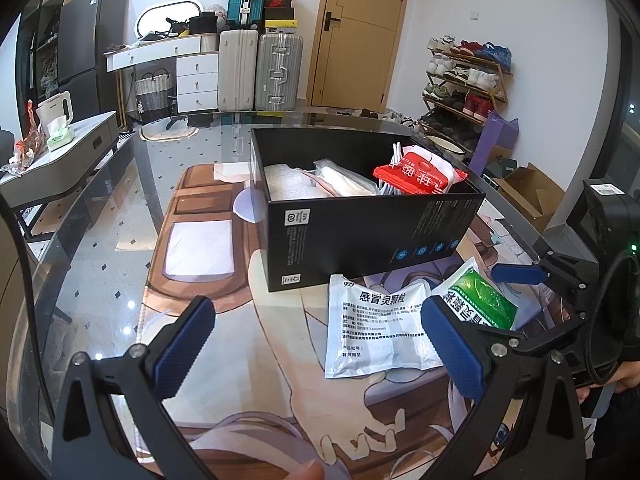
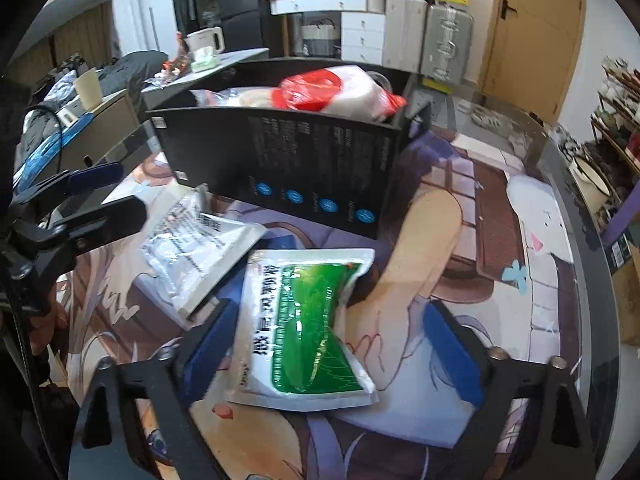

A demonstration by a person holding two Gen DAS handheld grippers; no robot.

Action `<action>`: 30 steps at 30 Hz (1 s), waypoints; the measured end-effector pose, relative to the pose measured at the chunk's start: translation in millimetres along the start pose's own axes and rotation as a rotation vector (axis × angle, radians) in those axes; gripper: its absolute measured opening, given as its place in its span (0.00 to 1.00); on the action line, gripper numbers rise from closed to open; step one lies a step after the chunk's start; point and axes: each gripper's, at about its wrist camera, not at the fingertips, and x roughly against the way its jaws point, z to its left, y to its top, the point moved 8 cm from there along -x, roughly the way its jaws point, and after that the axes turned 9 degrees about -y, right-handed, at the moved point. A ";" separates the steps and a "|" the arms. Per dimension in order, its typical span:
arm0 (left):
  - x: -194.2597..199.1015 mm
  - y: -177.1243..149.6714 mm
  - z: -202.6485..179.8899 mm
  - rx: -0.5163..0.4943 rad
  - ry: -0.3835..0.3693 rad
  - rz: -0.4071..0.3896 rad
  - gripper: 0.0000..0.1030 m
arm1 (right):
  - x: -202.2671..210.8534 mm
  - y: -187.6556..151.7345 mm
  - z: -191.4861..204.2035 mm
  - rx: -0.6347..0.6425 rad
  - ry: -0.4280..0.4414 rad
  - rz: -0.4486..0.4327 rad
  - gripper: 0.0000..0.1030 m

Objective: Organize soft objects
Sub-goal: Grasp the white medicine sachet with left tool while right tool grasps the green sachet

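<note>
Both tongs stand open: the left tongs [image 1: 316,348] hover empty, while the right tongs [image 2: 332,344] straddle the green packet [image 2: 312,320] without pressing it, its near end blurred. Two packets lie on the glass surface [image 1: 100,240] with its cartoon mat [image 1: 264,380], the green one and a white packet [image 1: 376,328]. One black box [image 1: 360,236] behind them hides most of its contents, only a red-and-white pouch [image 1: 420,176] clear.

Glossy plastic pouches [image 2: 308,328] and [image 1: 376,328]; matt black cardboard box [image 1: 360,236]; printed smooth mat [image 1: 240,360] on reflective glass desk [image 1: 100,272]; textured blue gripper pads [image 1: 452,348].
</note>
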 end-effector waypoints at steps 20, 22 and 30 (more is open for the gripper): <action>-11.7 -5.7 -10.0 -0.062 0.024 0.087 1.00 | 13.0 0.3 7.6 -0.005 0.038 -0.058 0.35; -13.9 -6.8 -13.1 -0.081 0.032 0.108 1.00 | 13.8 -0.6 4.6 -0.011 0.034 -0.061 0.35; -24.1 -5.5 -25.3 -0.099 0.031 0.166 1.00 | 23.0 -3.3 -10.6 -0.057 0.022 -0.075 0.35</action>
